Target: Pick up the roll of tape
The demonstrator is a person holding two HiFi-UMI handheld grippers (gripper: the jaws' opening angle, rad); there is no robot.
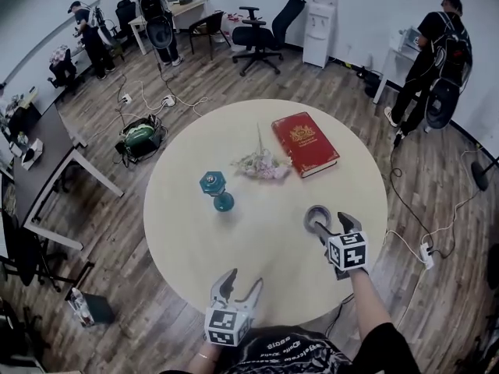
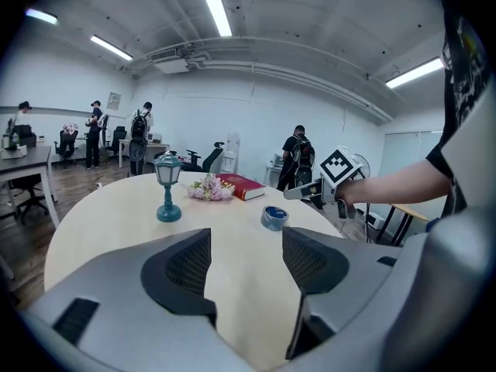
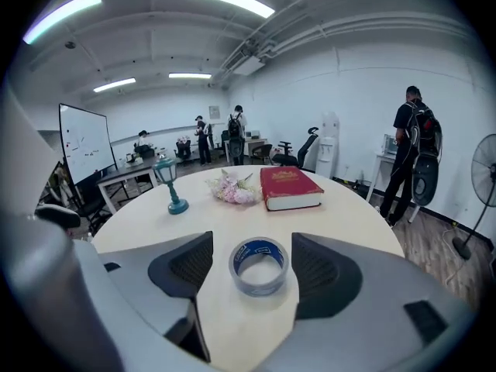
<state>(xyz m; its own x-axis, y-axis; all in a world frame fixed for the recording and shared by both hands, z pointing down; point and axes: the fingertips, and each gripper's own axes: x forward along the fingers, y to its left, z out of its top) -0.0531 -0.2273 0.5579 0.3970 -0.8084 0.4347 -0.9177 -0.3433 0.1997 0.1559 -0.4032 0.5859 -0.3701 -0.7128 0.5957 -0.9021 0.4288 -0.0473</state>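
Only right gripper view: tape (image 3: 260, 287) (blue-cored) between jaws

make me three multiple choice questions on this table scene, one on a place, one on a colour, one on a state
1. Where does the tape lie?
A. on a chair
B. on the table, between the jaws of the right tongs
C. on the floor

2. What colour is the book?
A. red
B. green
C. black

3. How are the left tongs?
A. shut on the tape
B. shut on a cable
C. open and empty

Answers:
1 B: the right gripper view shows the tape flat on the table with a jaw on either side, neither touching it.
2 A: the head view shows a red cover with a gold emblem.
3 C: the left gripper view shows only bare table in the gap between the jaws.
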